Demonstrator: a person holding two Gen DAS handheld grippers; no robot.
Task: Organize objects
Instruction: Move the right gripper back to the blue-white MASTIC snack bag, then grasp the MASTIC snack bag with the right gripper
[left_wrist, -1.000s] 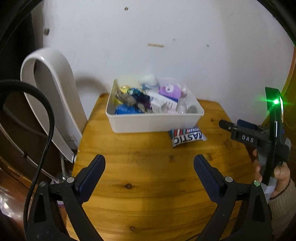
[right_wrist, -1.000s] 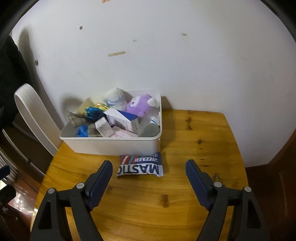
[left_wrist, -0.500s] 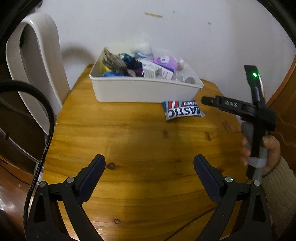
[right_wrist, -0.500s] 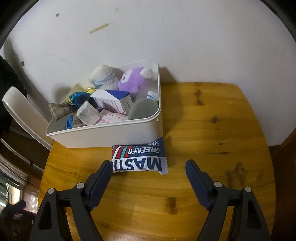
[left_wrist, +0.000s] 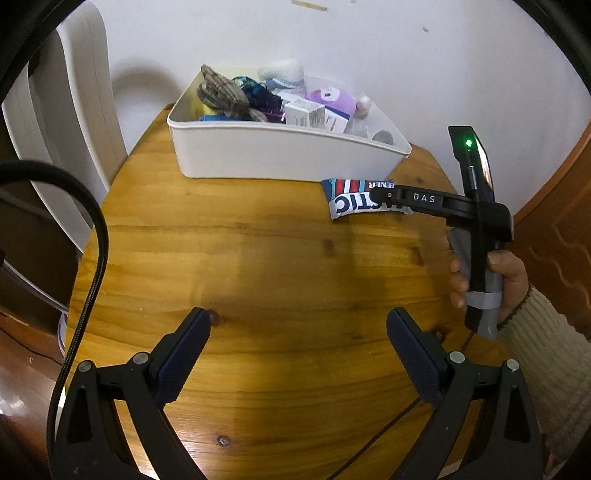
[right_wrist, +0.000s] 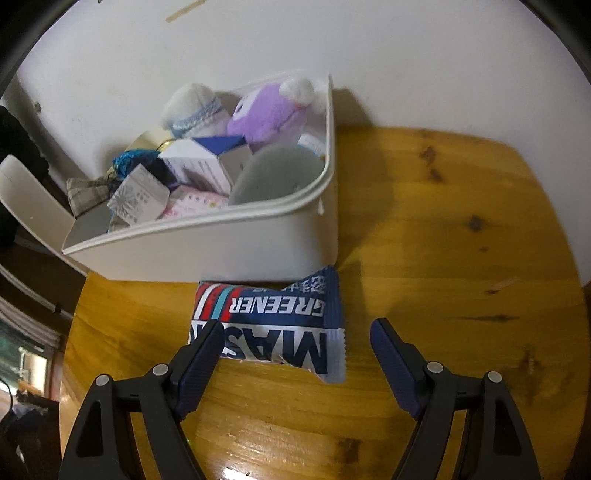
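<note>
Right hand-held gripper (right_wrist: 291, 354) has dropped toward the surface (right_wrist: 443, 229); jaws spread wide, straddling one end of the blue packet (right_wrist: 273, 325), nothing gripped. Left hand-held gripper (left_wrist: 297, 356) likewise spread, empty. White bin (right_wrist: 229, 247) is full, with the packet touching its front wall. Judgement: pickup imminent.

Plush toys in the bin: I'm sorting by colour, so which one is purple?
The purple plush with the white ear, at the bin's right end; the plush beside it is white with a blue band.
</note>
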